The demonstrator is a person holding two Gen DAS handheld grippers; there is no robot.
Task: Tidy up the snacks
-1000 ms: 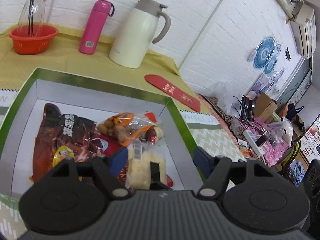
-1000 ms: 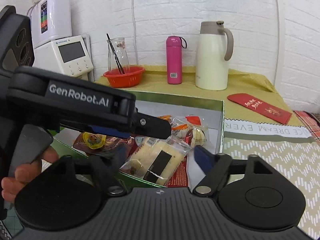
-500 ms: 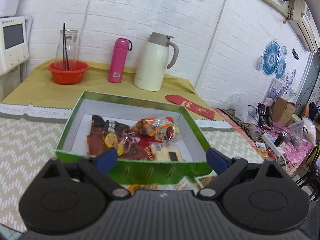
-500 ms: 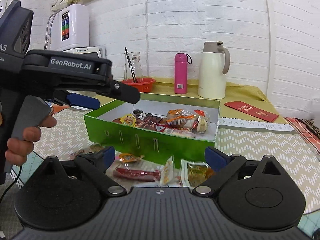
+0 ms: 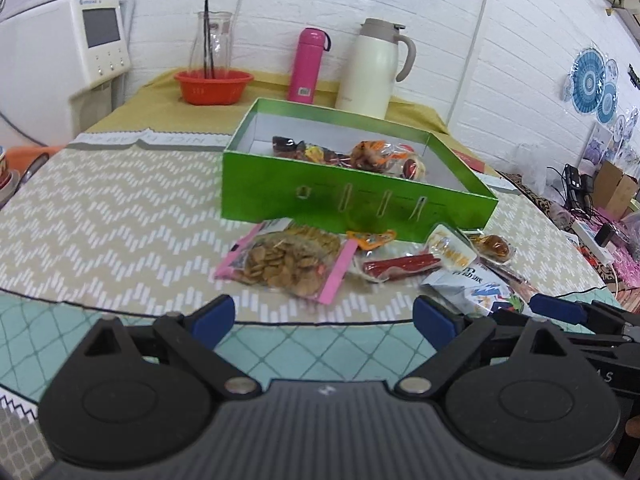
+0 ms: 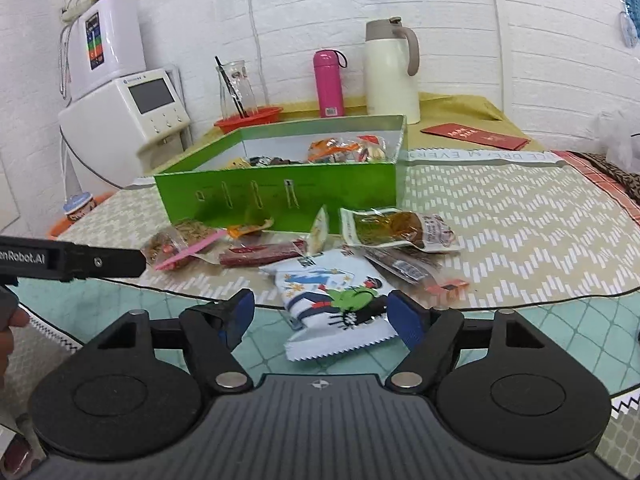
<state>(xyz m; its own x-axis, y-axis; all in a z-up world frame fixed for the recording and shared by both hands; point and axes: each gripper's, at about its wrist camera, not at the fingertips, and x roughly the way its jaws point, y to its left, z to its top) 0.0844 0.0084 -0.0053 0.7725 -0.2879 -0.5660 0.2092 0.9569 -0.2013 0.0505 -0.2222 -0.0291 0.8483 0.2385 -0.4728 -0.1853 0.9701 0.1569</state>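
A green box stands on the zigzag mat and holds several wrapped snacks. Loose snacks lie in front of it: a pink-edged bag of round crackers, a red sausage stick, a brown packet and a white-and-blue packet. My left gripper is open and empty, just short of the cracker bag. My right gripper is open, with the white-and-blue packet lying between its fingers, pads apart from it. The left gripper's arm shows at the left in the right wrist view.
Behind the box stand a pink bottle, a white jug and an orange bowl holding a glass carafe. A white appliance is at the back left. A red envelope lies at the back right. The mat's edge runs under both grippers.
Both grippers have drawn back from over the box to the near edge of the mat. The left jaws have widened. The loose snacks in front of the box have come into view.
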